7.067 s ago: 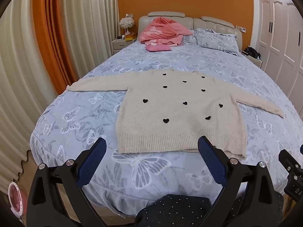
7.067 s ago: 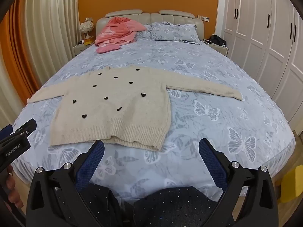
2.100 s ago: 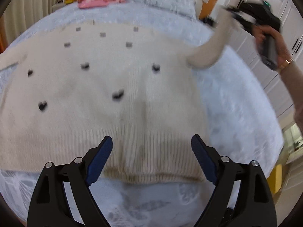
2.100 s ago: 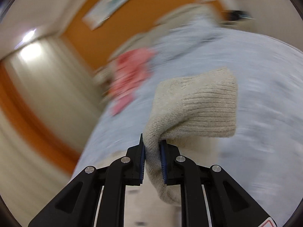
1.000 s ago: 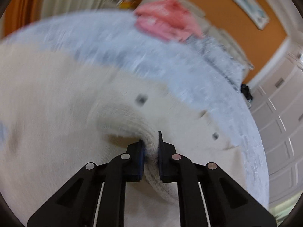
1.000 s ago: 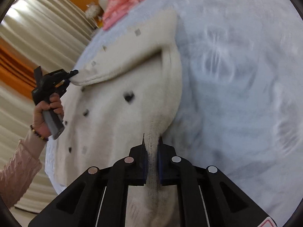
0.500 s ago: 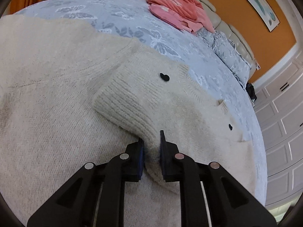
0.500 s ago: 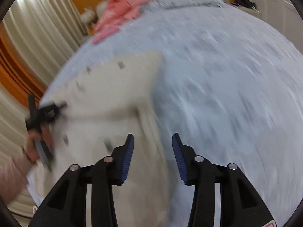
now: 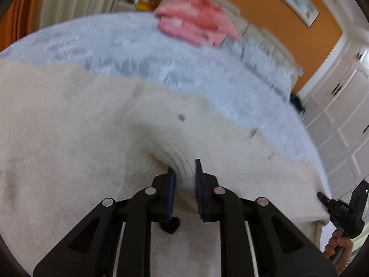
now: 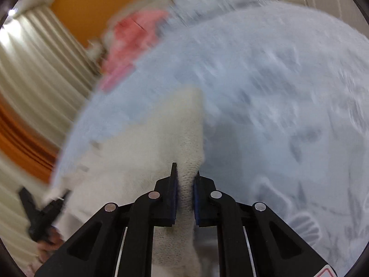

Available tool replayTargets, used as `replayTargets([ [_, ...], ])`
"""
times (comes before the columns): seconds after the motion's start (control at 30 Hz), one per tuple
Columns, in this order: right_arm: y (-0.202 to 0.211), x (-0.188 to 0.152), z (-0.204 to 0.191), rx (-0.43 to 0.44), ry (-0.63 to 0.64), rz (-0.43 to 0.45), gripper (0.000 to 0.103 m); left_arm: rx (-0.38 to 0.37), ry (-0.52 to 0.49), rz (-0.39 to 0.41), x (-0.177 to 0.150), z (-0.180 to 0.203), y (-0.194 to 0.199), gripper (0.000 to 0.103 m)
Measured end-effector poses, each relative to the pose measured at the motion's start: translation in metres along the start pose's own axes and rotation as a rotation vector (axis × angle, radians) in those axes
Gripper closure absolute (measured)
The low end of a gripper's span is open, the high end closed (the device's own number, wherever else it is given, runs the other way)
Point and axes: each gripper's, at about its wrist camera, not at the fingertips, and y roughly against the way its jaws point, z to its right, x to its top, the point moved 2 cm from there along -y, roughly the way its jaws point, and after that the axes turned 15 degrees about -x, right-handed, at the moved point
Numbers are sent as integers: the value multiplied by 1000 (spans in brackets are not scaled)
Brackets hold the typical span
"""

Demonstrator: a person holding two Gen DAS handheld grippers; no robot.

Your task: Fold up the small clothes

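The left hand-held gripper [image 9: 184, 184] is opening, a folded cuff of the cream sweater [image 9: 69, 127] between its pads. The right hand-held gripper [image 10: 185, 184] is closing on the sweater's edge. Beyond the sweater, on the bed [image 9: 207, 76], lies pink clothing [image 9: 196, 25]

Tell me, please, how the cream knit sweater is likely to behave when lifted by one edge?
The sweater probably flops and drapes: it bunches softly between the left gripper. Its thick ribbed knit at the right gripper suggests it grips well, though it may stretch.
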Motion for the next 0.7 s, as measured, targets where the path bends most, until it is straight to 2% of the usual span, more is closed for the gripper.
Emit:
replayTargets([
  [0.03,-25,-10,2,-43,28,-73,92,16,15,-42,-8,-5,-10,84],
  [0.07,-20,-12,6,-30,13,-15,91,13,13,-23,-10,-6,-9,84],
  [0.13,-9,-9,7,-54,-19,-3,72,-26,51,21,-10,-4,7,75],
  [0.17,1,-8,9,-63,-50,15,72,-43,73,44,-9,-6,18,71],
  [0.23,26,-11,10,-55,-37,67,72,-47,84,120,-3,-15,50,52],
  [0.3,57,-25,12,-79,14,127,68,19,122,222,7,-43,95,38],
  [0.37,82,-40,18,-75,54,132,63,97,191,302,20,-83,135,32],
  [0.4,94,-51,23,-75,71,125,60,165,239,344,28,-111,158,28],
  [0.5,122,-90,28,-112,100,105,55,349,384,438,44,-187,211,24],
  [0.57,128,-117,33,-141,101,64,54,433,488,459,50,-230,232,24],
  [0.6,132,-132,37,-157,92,38,54,457,541,473,52,-249,240,24],
  [0.7,142,-163,45,-174,50,-35,54,435,639,490,55,-282,245,28],
])
